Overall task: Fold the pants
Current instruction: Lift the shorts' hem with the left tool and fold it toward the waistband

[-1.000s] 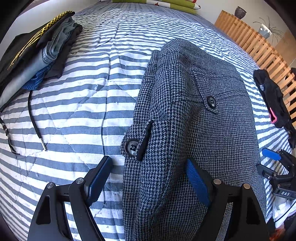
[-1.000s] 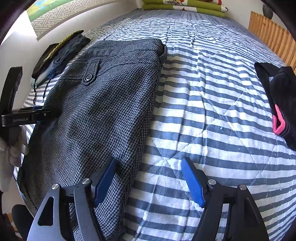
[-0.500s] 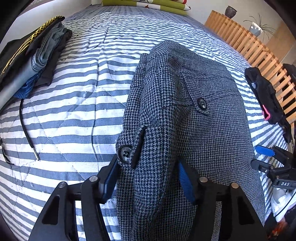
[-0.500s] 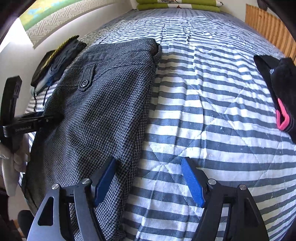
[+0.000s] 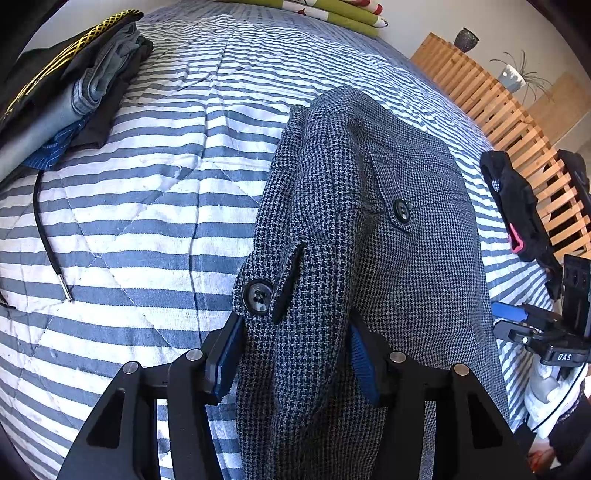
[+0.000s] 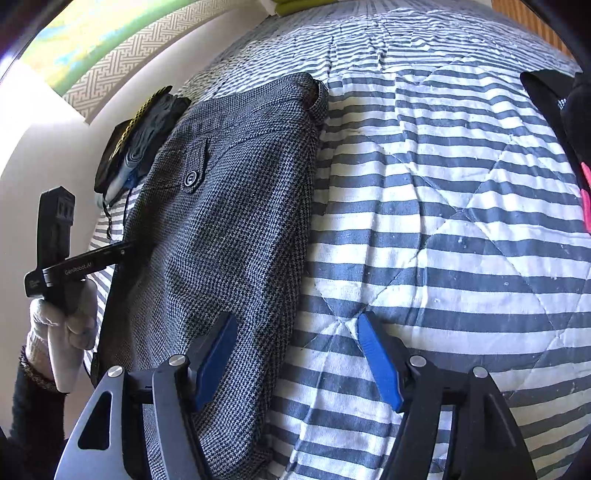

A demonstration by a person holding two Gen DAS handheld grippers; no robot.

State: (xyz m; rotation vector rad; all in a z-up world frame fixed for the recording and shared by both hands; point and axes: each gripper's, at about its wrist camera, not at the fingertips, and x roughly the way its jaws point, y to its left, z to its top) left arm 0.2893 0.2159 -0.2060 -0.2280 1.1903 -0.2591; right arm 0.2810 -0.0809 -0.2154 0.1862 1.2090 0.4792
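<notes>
Grey houndstooth pants (image 5: 406, 258) lie lengthwise on the striped bedspread (image 5: 147, 206), waistband button toward the left wrist camera. My left gripper (image 5: 291, 354) is shut on a thick bunch of the waistband, both blue pads pressed into the fabric just below the button. In the right wrist view the pants (image 6: 229, 221) run along the left side. My right gripper (image 6: 295, 362) stands open astride their right edge, its left finger over the cloth and its right finger over bare bedspread (image 6: 443, 221). A gloved hand (image 6: 62, 332) holds the left gripper's handle.
A stack of folded clothes (image 5: 66, 85) sits at the bed's far left, with a black cord (image 5: 44, 229) trailing from it. A black garment with pink trim (image 5: 517, 206) lies at the right by a wooden slatted frame (image 5: 498, 99). Green pillows (image 5: 332, 11) are at the far end.
The left gripper's jaws have narrowed from wide open onto the waistband. The right gripper stayed open and shifted slightly along the pants' edge.
</notes>
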